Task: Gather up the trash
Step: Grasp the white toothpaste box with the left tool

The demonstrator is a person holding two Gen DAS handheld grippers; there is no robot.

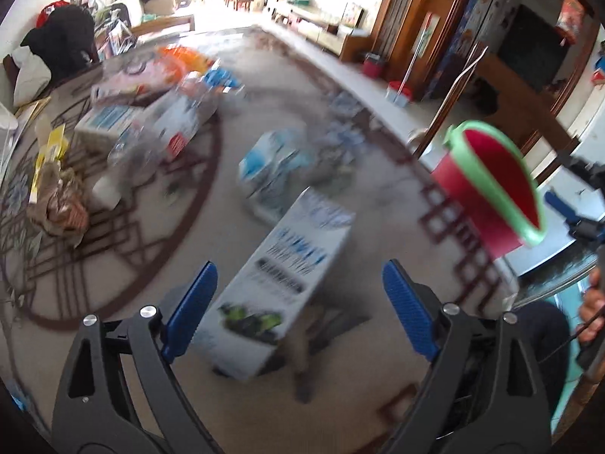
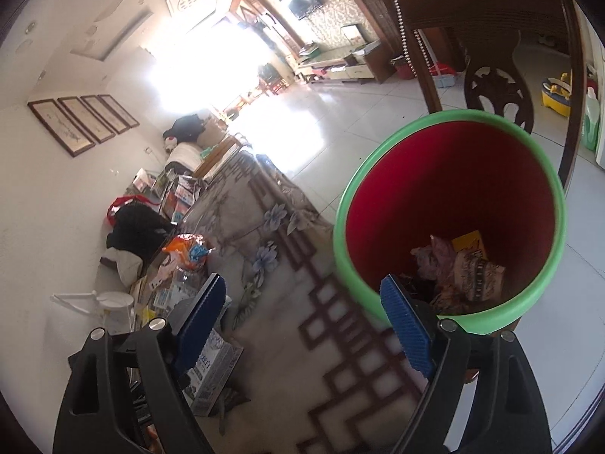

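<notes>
Left tongs (image 1: 298, 306) wide open, empty, over box (image 1: 280, 287): light, stiff; grip long sides. Right tongs (image 2: 308, 325) open, empty; bin (image 2: 450, 219) at 1 o'clock.

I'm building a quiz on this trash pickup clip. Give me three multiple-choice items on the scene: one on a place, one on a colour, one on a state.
1. Where does the white carton lie in the left wrist view?
A. inside the bin
B. on the table, in line with the gap of the left tool
C. on the chair

2. What colour is the rim of the red bin?
A. green
B. yellow
C. black

3. What state is the bin in?
A. empty
B. lidded
C. holding crumpled trash

Answers: 1 B, the carton shows between the two blue pads; 2 A, a green band rings the red wall; 3 C, the right wrist view shows wrappers at the bottom.
</notes>
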